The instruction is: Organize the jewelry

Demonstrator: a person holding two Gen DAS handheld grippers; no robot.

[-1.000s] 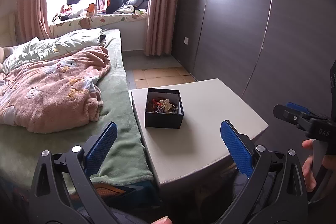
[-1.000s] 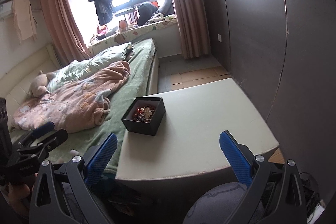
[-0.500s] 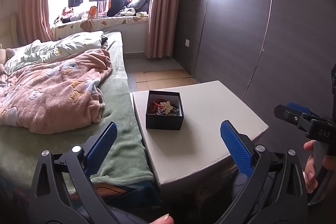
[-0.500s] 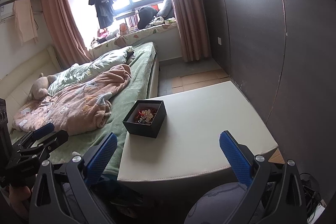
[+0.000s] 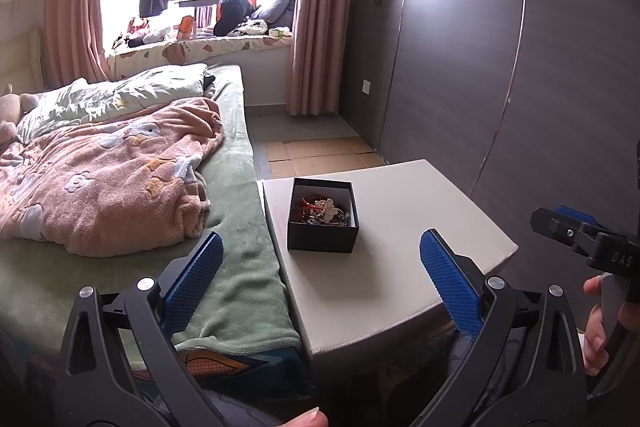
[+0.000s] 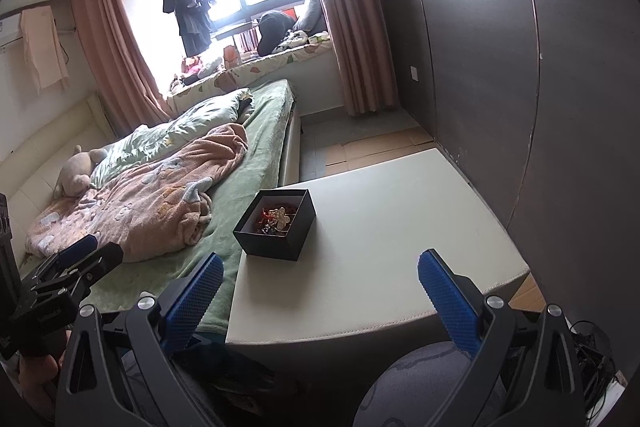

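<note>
Bedroom setting: a low, pale cream table (image 5: 384,267) stands between a green-covered bed (image 5: 236,267) and a dark panelled wall (image 5: 520,87).

Left gripper (image 5: 320,267), black frame with blue textured pads: jaws spread wide, nothing between them. It hovers short of the near table edge and is aimed at the box.

Right gripper (image 6: 320,279), same build: jaws also wide apart and empty, held off the near table edge, well apart from the box. In the left wrist view it appears at the right margin, with a hand (image 5: 604,323) on its handle.

Task object: a small, open, black square cardboard box (image 5: 322,223) sits on the table near the edge that adjoins the bed. Inside the box lies a tangled heap of jewelry (image 5: 323,211), with red strands and a pale, flower-shaped piece on top. Individual items cannot be separated at this range. No jewelry is visible on the table outside the box.

Stage assessment: the scene fits two conditions equally. Either the pieces are gathered in the box awaiting sorting, or they have been collected into the box as the end result. The views do not settle which.

Handling note: any contact with the heap calls for a narrow, precise pinch on one strand, since tangled chains are likely to drag neighbours along.
</note>
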